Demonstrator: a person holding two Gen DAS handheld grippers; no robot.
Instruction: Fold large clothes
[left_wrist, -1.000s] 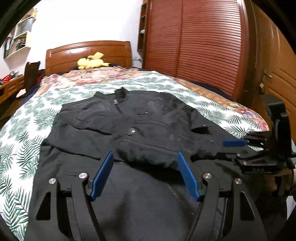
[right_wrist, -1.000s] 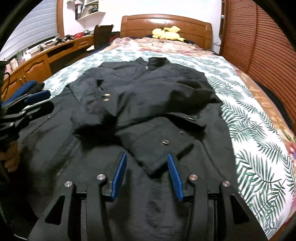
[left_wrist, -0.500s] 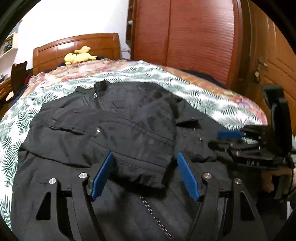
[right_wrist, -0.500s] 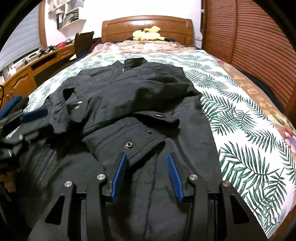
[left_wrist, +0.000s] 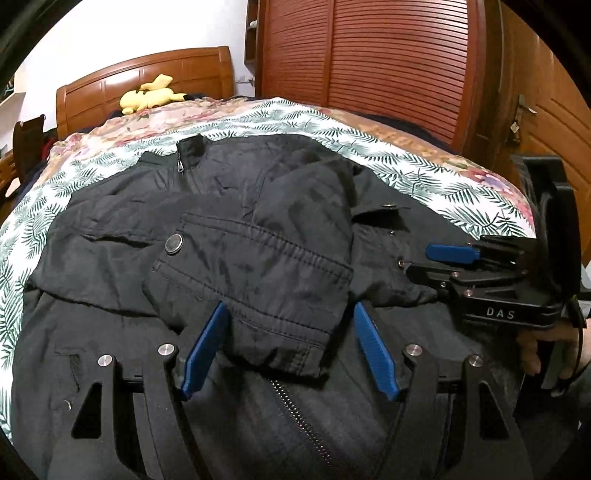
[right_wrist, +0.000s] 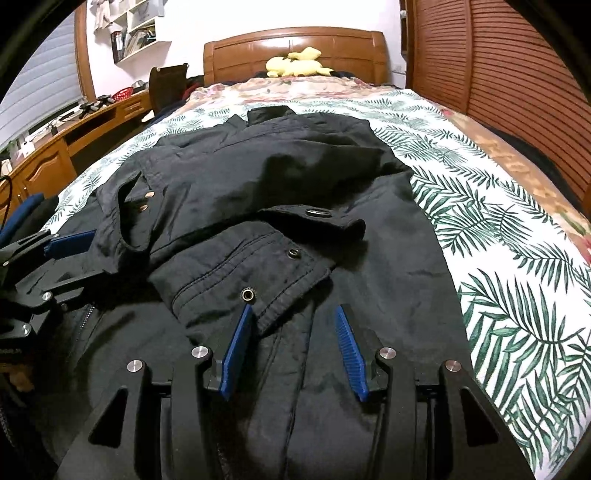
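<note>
Left gripper (left_wrist: 290, 345) sits low and level, pointing forward, its two blue-padded fingers (left_wrist: 205, 349) spread wide apart with nothing pinched between them. Right gripper (right_wrist: 293, 349) is in much the same pose, low and pointing forward, blue fingers (right_wrist: 236, 350) parted, nothing clamped. From the left camera the right gripper (left_wrist: 452, 254) shows side-on at the far right, and the right hand (left_wrist: 546, 345) wraps the grip behind it. From the right camera the left gripper (right_wrist: 70, 242) pokes in at the left edge, close alongside.
</note>
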